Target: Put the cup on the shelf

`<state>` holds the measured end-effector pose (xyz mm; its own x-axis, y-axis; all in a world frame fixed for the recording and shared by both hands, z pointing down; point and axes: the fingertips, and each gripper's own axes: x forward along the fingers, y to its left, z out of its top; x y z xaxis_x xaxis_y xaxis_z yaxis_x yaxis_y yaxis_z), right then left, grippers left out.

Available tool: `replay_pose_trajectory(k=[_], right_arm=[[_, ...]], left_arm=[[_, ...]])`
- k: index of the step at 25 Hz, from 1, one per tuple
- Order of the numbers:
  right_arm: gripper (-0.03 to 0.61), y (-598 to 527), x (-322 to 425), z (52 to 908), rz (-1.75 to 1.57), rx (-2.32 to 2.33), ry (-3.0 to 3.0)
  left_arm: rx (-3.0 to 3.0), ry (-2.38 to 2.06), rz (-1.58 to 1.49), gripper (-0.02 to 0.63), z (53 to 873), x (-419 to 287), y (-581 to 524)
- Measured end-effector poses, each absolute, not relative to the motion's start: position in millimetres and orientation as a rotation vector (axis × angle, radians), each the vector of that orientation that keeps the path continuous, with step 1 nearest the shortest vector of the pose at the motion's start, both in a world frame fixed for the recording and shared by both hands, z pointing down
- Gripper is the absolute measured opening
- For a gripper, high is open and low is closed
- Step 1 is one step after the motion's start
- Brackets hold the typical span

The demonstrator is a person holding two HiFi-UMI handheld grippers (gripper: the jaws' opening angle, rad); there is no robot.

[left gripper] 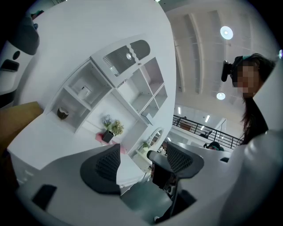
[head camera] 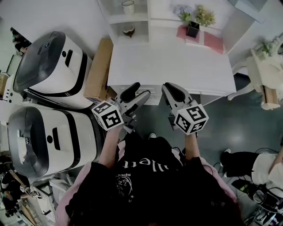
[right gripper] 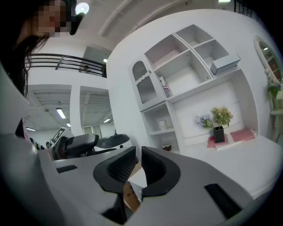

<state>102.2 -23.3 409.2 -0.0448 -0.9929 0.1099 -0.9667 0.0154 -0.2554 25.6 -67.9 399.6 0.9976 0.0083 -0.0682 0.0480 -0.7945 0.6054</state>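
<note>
Left gripper (left gripper: 137, 156): released, jaws wide apart, nothing between them but table edge and floor beyond.
Right gripper (right gripper: 138, 164): clenched almost shut, only a thin slit between the pads, gripping nothing.
Position: side by side just off the near edge of the white table (head camera: 172, 62), well apart from the shelf (head camera: 148, 13) at the far side.
Table top: bare across the middle, with a flower pot (head camera: 193, 29) and pink mats (head camera: 213, 43) at the back, against the shelf.
Cup (right gripper: 162, 124): small, white, upright in a cubby of the shelf's left column, touching neither gripper.
Cubby below: holds a small brown round thing (right gripper: 166, 147), perhaps a bowl or a second cup; too small to tell.
Off to the left: two big white machines (head camera: 53, 66), and a cardboard box (head camera: 99, 70) wedged between them and the table.
Step in hand: likely none. No cup in either gripper or on the table, and the white one sits on the shelf already, so this looks like a rest at the task's end and not a carry.
Next move: probably nothing more. If the brown thing is meant too, calls for a long reach across the table to the left cubbies. Left gripper is ready for that as it stands; right needs its jaws spread first.
</note>
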Motion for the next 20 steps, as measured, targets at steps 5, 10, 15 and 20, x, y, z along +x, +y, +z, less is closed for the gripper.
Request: replay_pose_trajectory(k=[5, 10, 15, 20], right_arm=[[0.067, -14.3, 89.3, 407.1, -0.398, -2.085, 2.167], [0.067, -13.6, 65.6, 407.4, -0.410, -2.080, 2.173], [0.066, -15.3, 29.6, 410.3, -0.439, -2.096, 2.167], [0.064, -15.9, -13.7, 415.1, -0.472, -2.109, 2.173]], left_arm=[[2.506, 0.031, -0.092, 0.305, 393.2, 15.5, -61.3], [2.530, 0.047, -0.092, 0.245, 398.8, -3.1, -60.9], [2.556, 0.060, -0.049, 0.172, 404.6, -36.6, -59.2], [2.559, 0.072, -0.017, 0.094, 413.0, -77.7, -61.6]])
